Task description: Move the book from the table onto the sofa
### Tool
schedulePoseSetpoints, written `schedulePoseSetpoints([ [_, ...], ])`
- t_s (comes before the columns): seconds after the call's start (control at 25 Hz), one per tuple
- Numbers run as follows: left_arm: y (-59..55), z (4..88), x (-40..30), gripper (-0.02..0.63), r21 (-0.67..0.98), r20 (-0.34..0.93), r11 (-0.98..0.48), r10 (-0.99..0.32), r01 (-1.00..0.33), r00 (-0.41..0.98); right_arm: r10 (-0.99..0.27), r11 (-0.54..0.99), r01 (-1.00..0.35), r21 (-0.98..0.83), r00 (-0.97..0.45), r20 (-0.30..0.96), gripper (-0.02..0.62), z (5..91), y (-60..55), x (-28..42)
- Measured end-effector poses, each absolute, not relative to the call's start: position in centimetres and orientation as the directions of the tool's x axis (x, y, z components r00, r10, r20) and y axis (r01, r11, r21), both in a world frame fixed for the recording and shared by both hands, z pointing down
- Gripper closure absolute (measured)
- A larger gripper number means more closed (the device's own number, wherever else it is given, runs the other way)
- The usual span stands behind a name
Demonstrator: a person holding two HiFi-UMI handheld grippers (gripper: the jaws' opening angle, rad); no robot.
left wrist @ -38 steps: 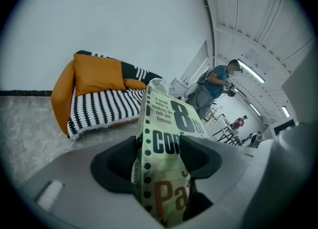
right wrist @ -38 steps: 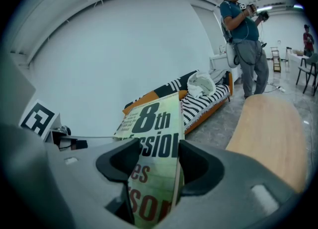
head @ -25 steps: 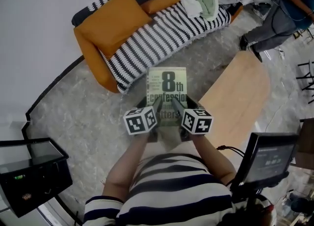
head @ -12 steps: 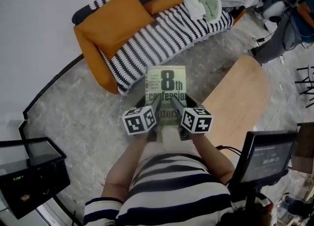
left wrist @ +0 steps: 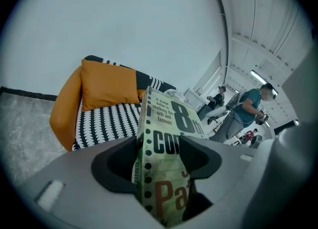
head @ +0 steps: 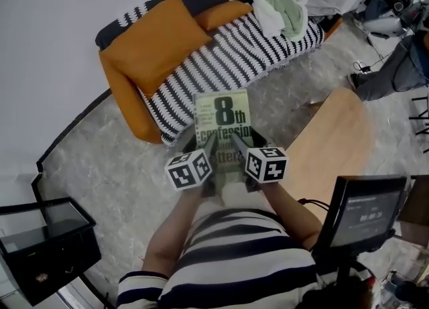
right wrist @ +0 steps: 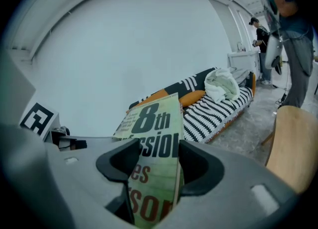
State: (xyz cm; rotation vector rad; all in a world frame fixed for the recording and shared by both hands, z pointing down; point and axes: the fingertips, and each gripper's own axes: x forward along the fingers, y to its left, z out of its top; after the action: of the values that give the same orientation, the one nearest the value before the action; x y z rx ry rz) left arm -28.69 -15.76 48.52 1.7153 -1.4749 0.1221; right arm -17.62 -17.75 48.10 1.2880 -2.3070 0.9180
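Head view: the book [head: 223, 116] is off the counter [head: 332, 147], up over the floor [head: 114, 160] just in front of the sofa [head: 221, 59]. Left gripper [head: 209, 145] and right gripper [head: 239, 145] each have jaws pinching its near edge.

book [head: 223, 116] lower half hidden, bystander [head: 395, 73] cut off at edge

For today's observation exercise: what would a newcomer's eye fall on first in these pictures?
The green paperback book stands out, held mid-air at the centre by the left gripper and right gripper, each clamped on its near edge. Beyond it sits the orange sofa with a black-and-white striped cover; the wooden table lies to the right.
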Motion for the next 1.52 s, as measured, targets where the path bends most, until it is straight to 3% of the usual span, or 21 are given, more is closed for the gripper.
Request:
schedulePoseSetpoints([
  [0.72,-25.3,49.3,-27.0,0.333,0.496,0.593,0.064,-0.754,-0.866,0.283,-0.614,0.377,-0.839,-0.393,-0.543,0.572,0.345,49.1,-27.1,-15.9],
  [1.52,-37.4,49.1,-29.7,0.333,0.505,0.589,-0.033,-0.718,-0.862,0.372,-0.668,0.275,-0.879,-0.39,-0.467,0.579,0.345,49.0,-38.0,-18.4],
])
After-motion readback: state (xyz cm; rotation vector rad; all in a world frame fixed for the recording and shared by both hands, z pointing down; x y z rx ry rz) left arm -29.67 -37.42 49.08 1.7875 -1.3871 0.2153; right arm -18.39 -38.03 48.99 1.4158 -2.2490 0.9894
